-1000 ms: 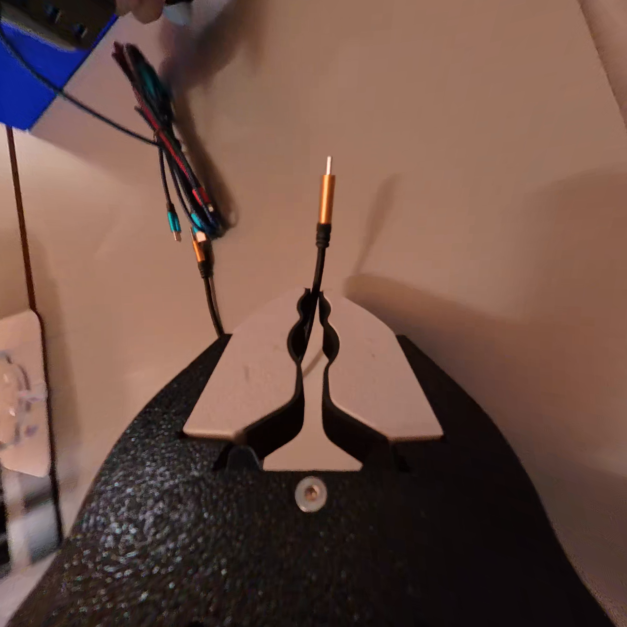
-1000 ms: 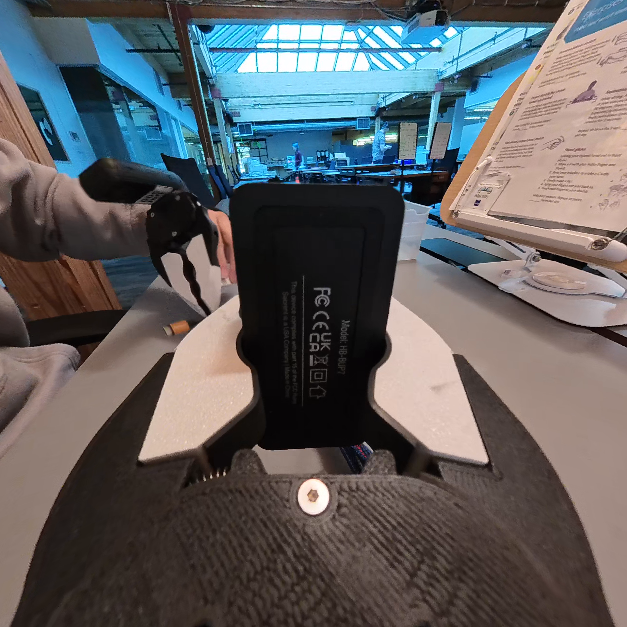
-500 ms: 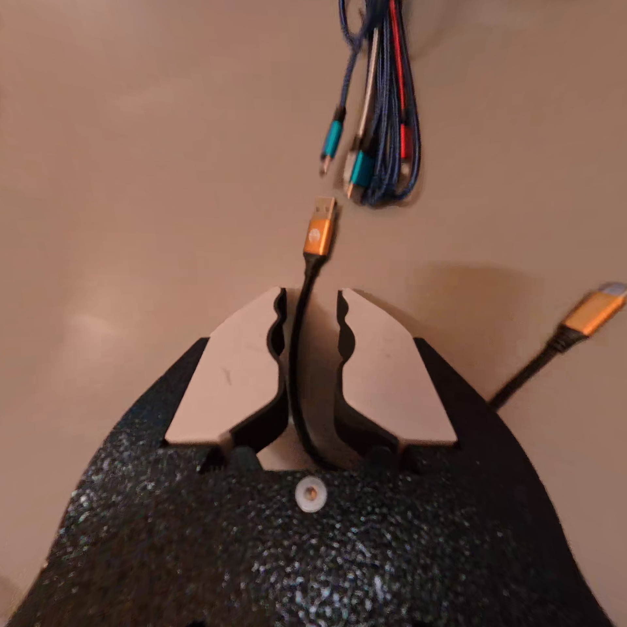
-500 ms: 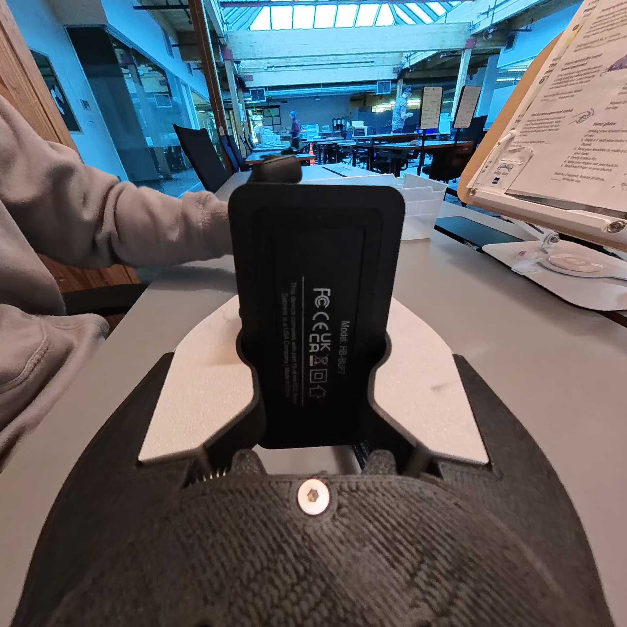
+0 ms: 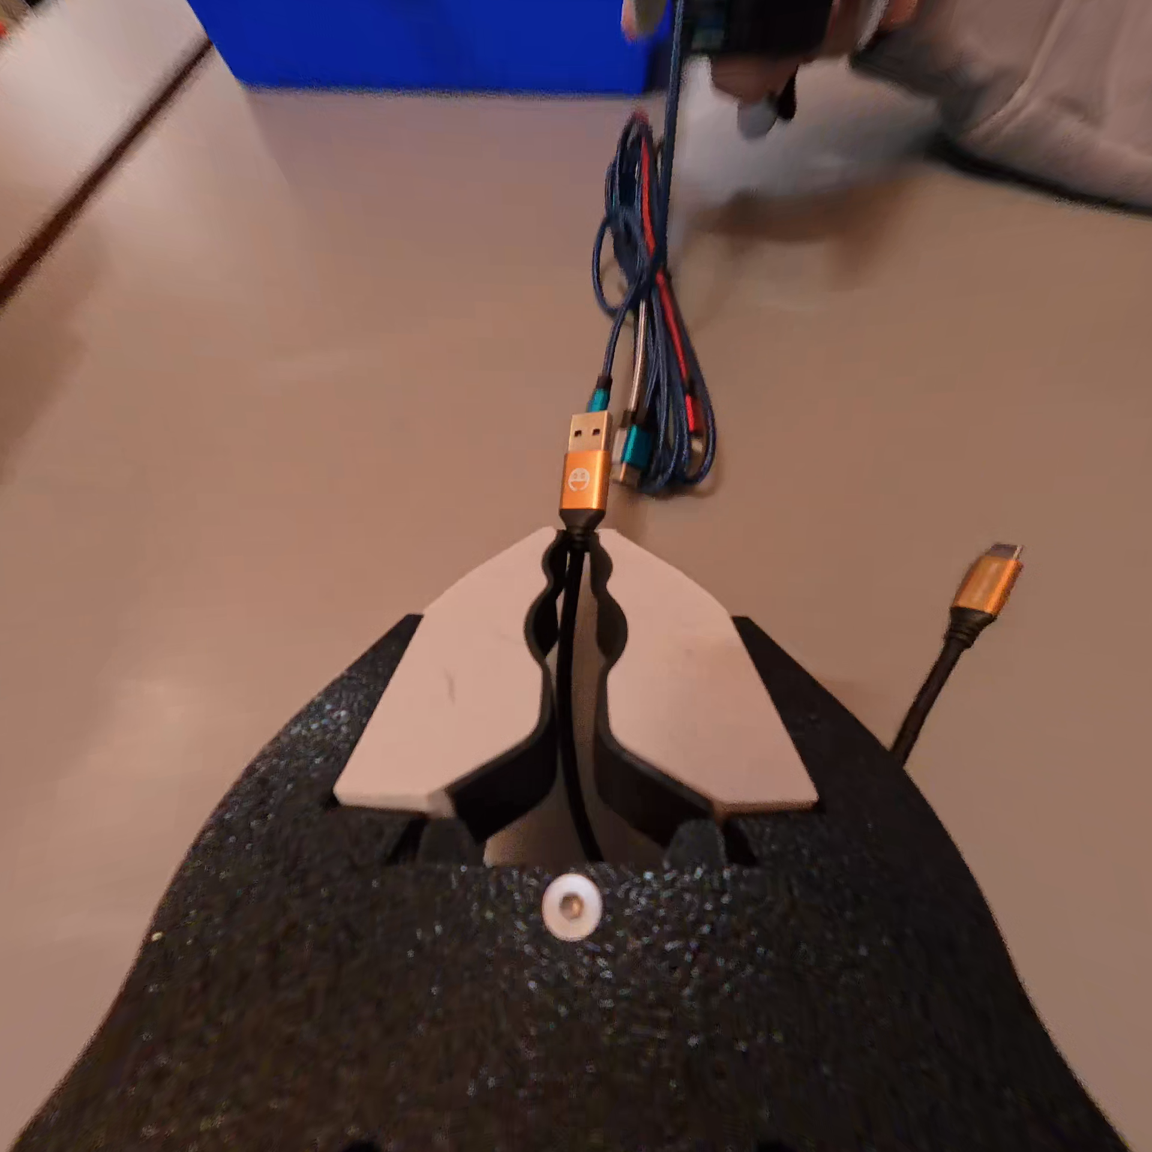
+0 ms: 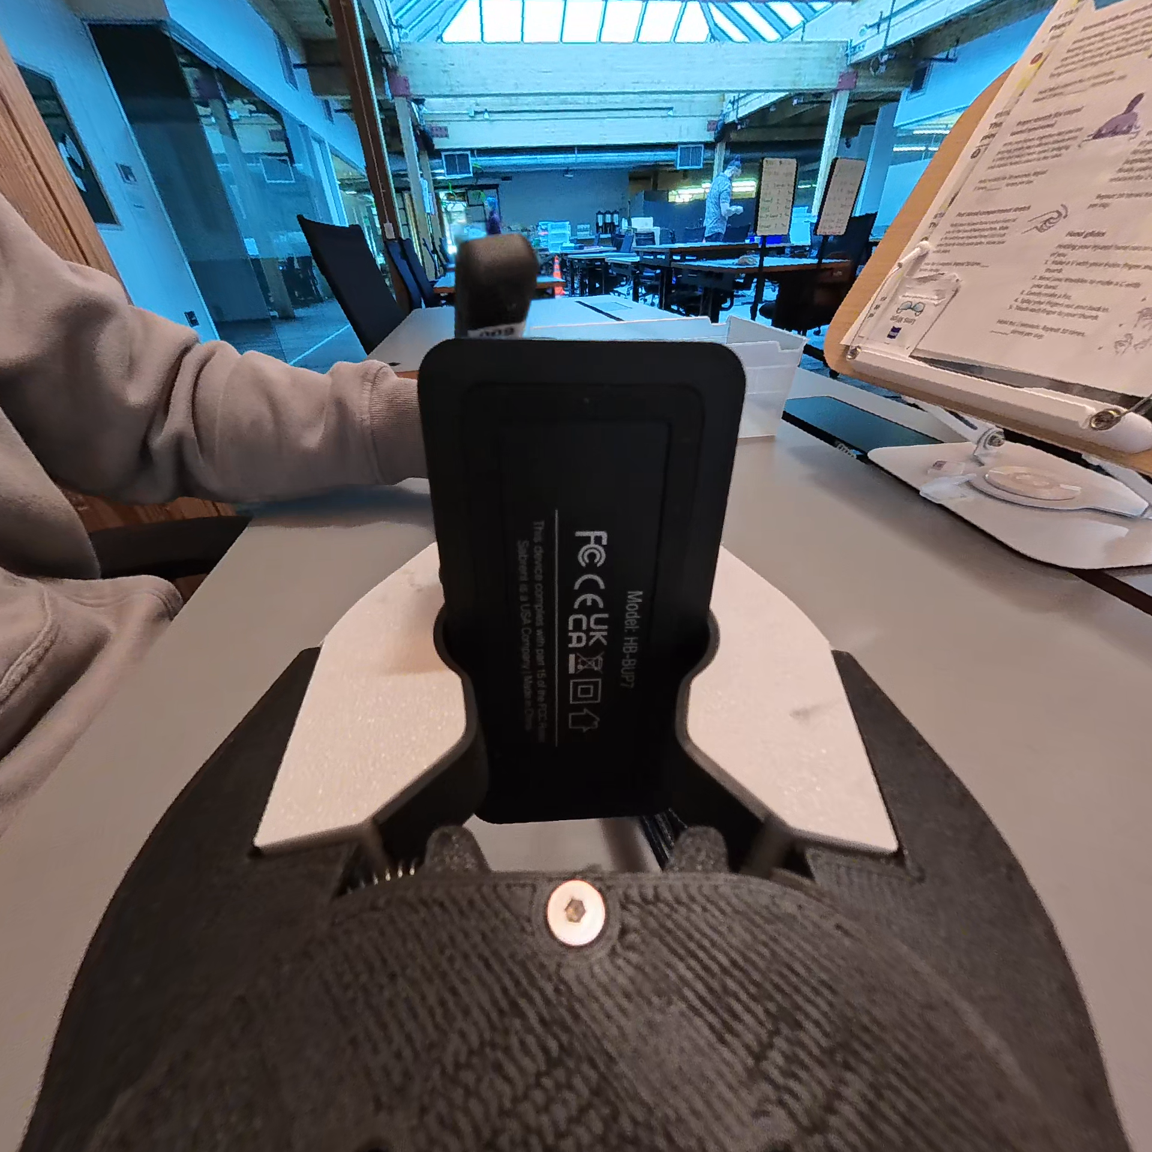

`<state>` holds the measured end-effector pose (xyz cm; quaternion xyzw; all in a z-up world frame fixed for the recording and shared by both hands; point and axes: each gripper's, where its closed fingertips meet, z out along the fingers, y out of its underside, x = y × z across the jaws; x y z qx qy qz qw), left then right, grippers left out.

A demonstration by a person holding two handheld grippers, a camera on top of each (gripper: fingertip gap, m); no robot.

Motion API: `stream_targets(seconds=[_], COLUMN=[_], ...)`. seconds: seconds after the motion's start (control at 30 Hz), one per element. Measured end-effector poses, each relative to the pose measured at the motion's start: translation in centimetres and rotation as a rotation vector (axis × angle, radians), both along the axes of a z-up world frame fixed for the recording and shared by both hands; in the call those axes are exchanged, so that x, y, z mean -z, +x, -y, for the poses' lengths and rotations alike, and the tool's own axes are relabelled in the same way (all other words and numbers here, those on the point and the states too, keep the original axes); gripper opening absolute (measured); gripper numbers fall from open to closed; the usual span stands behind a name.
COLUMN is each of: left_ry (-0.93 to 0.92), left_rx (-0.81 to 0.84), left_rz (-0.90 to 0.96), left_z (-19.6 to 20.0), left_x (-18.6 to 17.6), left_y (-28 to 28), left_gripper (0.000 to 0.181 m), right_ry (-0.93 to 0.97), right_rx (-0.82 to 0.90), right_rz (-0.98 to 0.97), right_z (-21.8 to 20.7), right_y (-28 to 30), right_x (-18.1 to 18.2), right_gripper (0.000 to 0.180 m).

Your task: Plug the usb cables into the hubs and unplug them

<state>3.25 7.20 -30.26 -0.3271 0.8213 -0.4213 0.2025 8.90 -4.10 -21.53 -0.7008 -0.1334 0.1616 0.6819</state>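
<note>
The left hand-held gripper (image 5: 576, 539) is closed on a black cable (image 5: 570, 686), which runs back between its two pale fingers (image 5: 464, 679) toward the gripper body. The cable's orange USB plug (image 5: 585, 464) sticks out just past the fingertips, its flat metal end pointing away from the camera, above the tan table (image 5: 280, 374). Just beyond the plug and slightly to its right lies a bundle of cables (image 5: 654, 349) in blue and red, with teal-sleeved plugs at its near end; the bundle stretches away across the table toward a blurred hand (image 5: 754, 68) at the top edge. To the right of the gripper, a second orange plug (image 5: 988, 580) on a black cord points up and away, apart from the bundle. A blue box (image 5: 424, 43) stands at the far side of the table.

The right hand-held gripper (image 6: 576, 617) is clamped around a black hub (image 6: 580, 561), a flat rectangular block held upright between the white fingers (image 6: 368, 704), with the printed back face toward the camera. The hub's ports cannot be seen from here. Behind it on the left, a grey sleeve (image 6: 206, 411) reaches across the grey table (image 6: 935, 654), and a dark handle (image 6: 495, 280) shows above the hub's top edge. At the right, a document stand (image 6: 1022, 237) holds printed pages.
</note>
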Motion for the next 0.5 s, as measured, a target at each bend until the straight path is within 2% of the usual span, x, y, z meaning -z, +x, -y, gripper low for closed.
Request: stream_targets(seconds=[0.03,0.3,0.5], left_ry=[-0.017,-0.038,0.084], left_rx=[0.007,0.054,-0.02], left_rz=[0.034,0.148,0.057], left_z=[0.1,1.3,2.0], left_x=[-0.7,-4.1,-4.8], left_y=[0.0,-0.4,0.0], left_gripper=[0.007,0.007,0.007], right_ry=[0.0,0.018,0.05], right_rx=[-0.001,0.003,-0.019], right_rz=[0.002,-0.016,-0.08], right_z=[0.0,-0.5,-0.9], right_y=[-0.1,-0.1,-0.2], right_x=[0.0,0.0,-0.1], right_gripper=[0.071,0.071,0.071])
